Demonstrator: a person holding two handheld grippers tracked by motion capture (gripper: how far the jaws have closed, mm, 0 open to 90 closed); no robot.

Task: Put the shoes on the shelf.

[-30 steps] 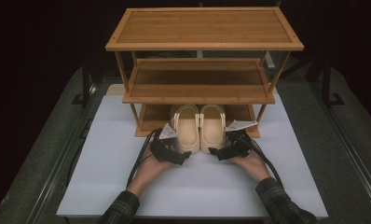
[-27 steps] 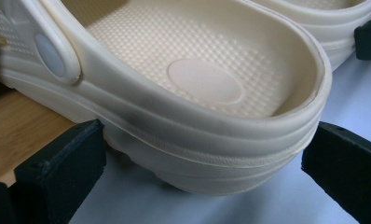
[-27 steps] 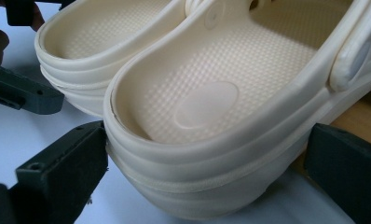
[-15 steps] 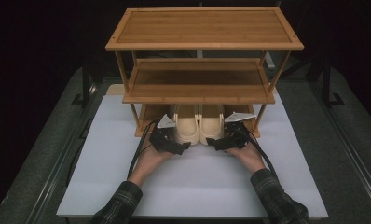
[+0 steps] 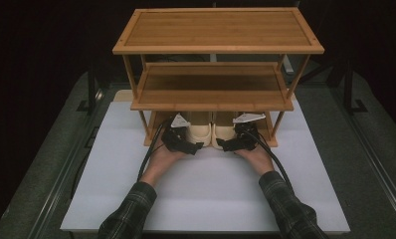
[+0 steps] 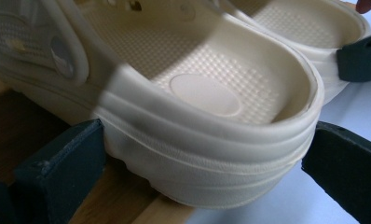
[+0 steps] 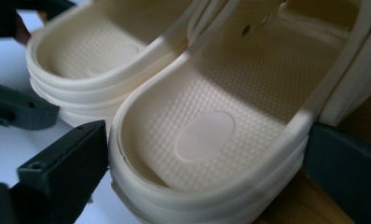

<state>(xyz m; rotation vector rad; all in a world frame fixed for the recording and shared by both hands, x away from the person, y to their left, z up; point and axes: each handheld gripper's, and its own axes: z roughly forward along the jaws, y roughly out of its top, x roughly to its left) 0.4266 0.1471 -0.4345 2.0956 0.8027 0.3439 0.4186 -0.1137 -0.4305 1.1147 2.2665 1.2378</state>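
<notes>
Gripping the heel of the left clog (image 5: 200,130), the left gripper (image 5: 182,141) sits at the front edge of the wooden shoe rack (image 5: 218,30), low over the white table mat (image 5: 206,194), with the person's left hand (image 5: 162,158) behind it and a plaid sleeve (image 5: 129,213) trailing toward the near edge. Seen from the left gripper view, its two black jaws stand on either side of that cream heel (image 6: 207,140), the pads pressed against or just touching the rubber, and the clog's front half rests on the rack's bottom board (image 6: 30,135) while the heel overhangs the mat. Just beside it, touching side by side, lies the right clog (image 5: 226,130), likewise tucked toes-first under the rack's middle shelf (image 5: 213,92) with only its heel showing from the high view. The right gripper (image 5: 238,141) clasps this second heel in the same way: in the right gripper view the jaws bracket the rounded back of the clog (image 7: 207,154), close against both sides, and the left clog (image 7: 95,60) lies beyond with the other gripper's jaw beside it. The right hand (image 5: 255,158) holds that tool from behind, its cable running back along the forearm.
</notes>
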